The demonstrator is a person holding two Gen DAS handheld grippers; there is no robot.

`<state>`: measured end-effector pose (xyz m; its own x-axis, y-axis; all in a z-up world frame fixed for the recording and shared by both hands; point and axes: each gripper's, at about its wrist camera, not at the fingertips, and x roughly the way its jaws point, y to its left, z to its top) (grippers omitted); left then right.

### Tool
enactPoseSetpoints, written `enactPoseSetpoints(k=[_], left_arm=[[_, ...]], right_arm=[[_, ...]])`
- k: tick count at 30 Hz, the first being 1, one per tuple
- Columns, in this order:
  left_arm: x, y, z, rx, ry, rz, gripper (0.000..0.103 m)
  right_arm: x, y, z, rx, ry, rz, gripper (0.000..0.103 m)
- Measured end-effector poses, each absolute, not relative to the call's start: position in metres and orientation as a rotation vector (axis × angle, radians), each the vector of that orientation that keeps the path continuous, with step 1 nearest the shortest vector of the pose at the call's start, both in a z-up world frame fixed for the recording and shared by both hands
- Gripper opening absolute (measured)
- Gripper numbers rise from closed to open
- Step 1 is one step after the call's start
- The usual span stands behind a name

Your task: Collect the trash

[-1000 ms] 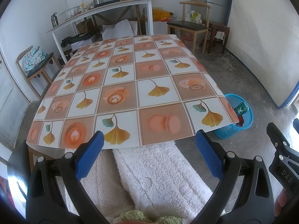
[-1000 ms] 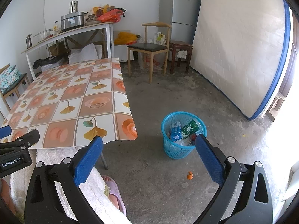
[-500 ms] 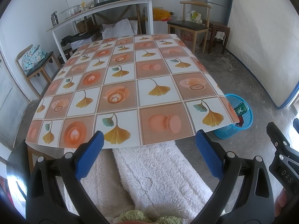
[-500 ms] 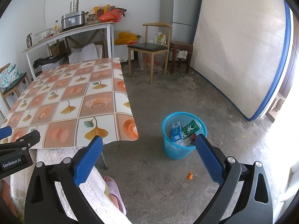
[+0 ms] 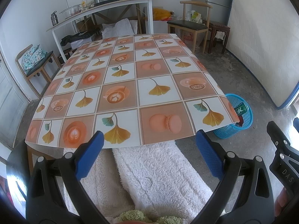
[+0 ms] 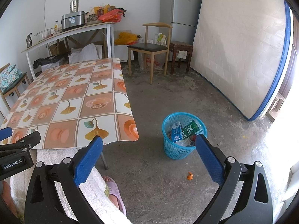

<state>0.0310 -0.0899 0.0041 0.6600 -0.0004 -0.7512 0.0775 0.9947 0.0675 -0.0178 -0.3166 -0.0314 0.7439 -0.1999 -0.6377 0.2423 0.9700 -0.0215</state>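
Observation:
A blue mesh trash basket (image 6: 184,136) stands on the concrete floor right of the table; it holds cartons and wrappers, among them a blue carton (image 6: 176,132) and a green packet (image 6: 190,127). The basket also shows in the left wrist view (image 5: 236,115), half hidden by the tablecloth corner. A small orange scrap (image 6: 189,176) lies on the floor in front of the basket. My left gripper (image 5: 148,155) is open and empty at the table's near edge. My right gripper (image 6: 148,156) is open and empty, above the floor left of the basket.
The table (image 5: 130,85) has an orange and white leaf-pattern cloth. A wooden chair (image 6: 149,50), a stool (image 6: 180,54), a fridge (image 6: 180,9) and a leaning mattress (image 6: 237,52) stand behind. The person's white fleece-clad legs (image 5: 155,173) and a pink slipper (image 6: 114,192) are below me.

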Motion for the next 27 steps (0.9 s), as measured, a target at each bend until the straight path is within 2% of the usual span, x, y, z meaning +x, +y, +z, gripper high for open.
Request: enactPoseSetpoints(k=[27], left_arm=[[0.0311, -0.0883, 0.0041, 0.094, 0.847, -0.043, 0.094]], right_arm=[[-0.0141, -0.316, -0.0246, 0.061, 0.68, -0.239, 0.096]])
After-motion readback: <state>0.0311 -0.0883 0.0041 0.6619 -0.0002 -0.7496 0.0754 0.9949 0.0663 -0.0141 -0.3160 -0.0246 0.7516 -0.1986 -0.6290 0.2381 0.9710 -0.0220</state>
